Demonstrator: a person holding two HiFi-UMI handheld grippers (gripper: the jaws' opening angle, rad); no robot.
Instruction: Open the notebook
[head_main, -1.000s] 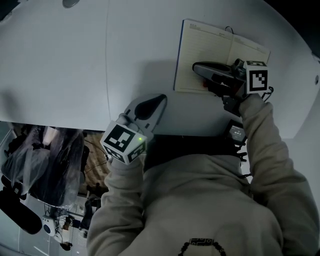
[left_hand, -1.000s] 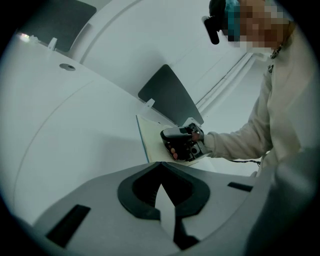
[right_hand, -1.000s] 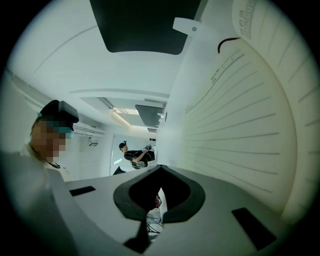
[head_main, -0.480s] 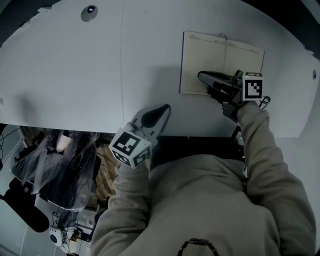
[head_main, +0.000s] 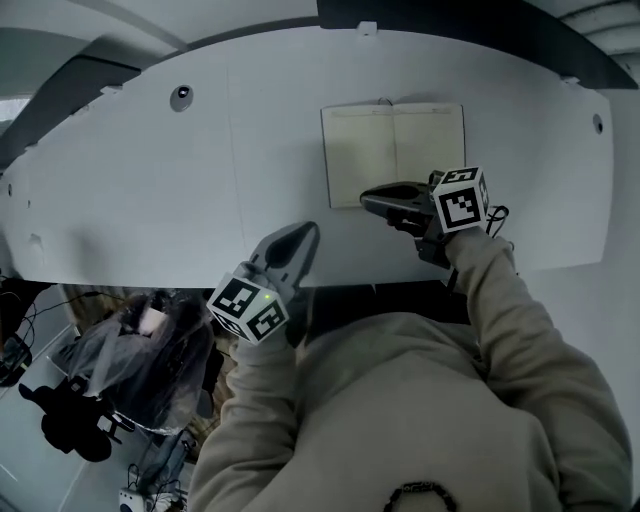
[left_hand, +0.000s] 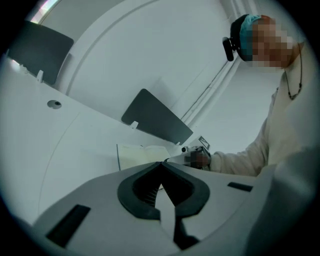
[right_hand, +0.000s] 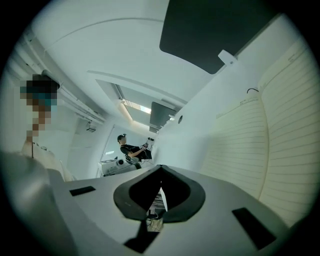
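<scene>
While the open notebook (head_main: 392, 152) points its spine away from me (long axis crosswise), my left gripper (head_main: 306, 230) and right gripper (head_main: 369, 201) are both pressed together, empty.

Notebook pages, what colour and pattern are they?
The notebook pages are cream with fine ruled lines, clearest in the right gripper view.

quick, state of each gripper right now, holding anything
Left gripper: closed, holding nothing.
Right gripper: closed, holding nothing.
</scene>
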